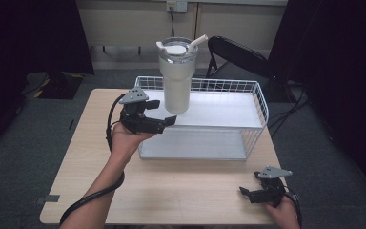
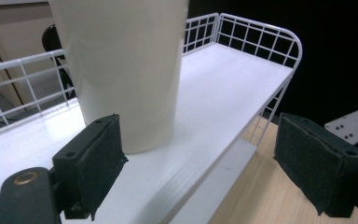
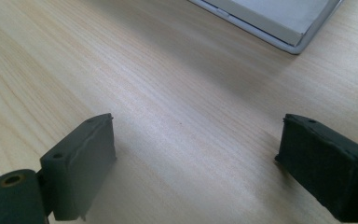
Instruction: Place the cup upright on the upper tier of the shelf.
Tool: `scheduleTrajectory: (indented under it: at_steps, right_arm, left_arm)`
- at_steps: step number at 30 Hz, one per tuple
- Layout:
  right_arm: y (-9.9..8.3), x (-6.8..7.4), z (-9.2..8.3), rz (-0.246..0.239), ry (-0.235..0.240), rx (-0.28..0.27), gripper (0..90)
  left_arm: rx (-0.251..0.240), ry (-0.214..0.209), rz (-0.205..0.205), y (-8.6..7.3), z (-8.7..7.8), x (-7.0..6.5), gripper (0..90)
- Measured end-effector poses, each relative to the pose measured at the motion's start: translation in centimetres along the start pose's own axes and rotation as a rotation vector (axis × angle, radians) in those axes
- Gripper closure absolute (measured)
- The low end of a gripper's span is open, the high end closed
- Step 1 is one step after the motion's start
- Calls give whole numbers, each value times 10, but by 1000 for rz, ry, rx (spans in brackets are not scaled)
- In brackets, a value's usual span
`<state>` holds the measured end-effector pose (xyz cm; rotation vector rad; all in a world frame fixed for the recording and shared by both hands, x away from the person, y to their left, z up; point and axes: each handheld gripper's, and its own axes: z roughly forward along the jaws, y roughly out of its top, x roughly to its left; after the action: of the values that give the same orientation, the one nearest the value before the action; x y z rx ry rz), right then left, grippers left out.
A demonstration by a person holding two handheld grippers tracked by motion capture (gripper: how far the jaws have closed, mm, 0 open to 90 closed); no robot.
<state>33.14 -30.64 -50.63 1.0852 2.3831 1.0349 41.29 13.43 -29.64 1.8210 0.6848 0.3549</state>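
Note:
A tall cream tumbler (image 1: 177, 76) with a clear lid and a straw stands upright on the upper shelf of a white wire rack (image 1: 248, 109), near its left end. My left gripper (image 1: 164, 113) hovers just left of the tumbler's base, open, jaws apart with nothing between them. In the left gripper view the tumbler (image 2: 126, 70) rises just beyond the left pad (image 2: 93, 163); the right pad (image 2: 319, 161) is off the shelf's front edge. My right gripper (image 1: 247, 192) rests low over the table's front right, open above bare wood (image 3: 168, 93).
The rack's lower white tray (image 1: 193, 145) sits on the light wood table (image 1: 86, 157). A corner of that tray (image 3: 279, 28) shows in the right gripper view. A black folding chair (image 1: 236, 55) stands behind the table. Dark curtains hang on both sides.

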Motion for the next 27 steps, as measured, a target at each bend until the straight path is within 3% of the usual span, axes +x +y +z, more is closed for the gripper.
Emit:
scheduleTrajectory:
  at_steps: [15,27]
  right_arm:
    - [0,0,0,0,0,-1,100]
    - [0,0,0,0,0,-1,100]
  left_arm:
    - [18,-84,44,-29,-4,-22,149]
    - [37,-105,47,-58,-5,-27,152]
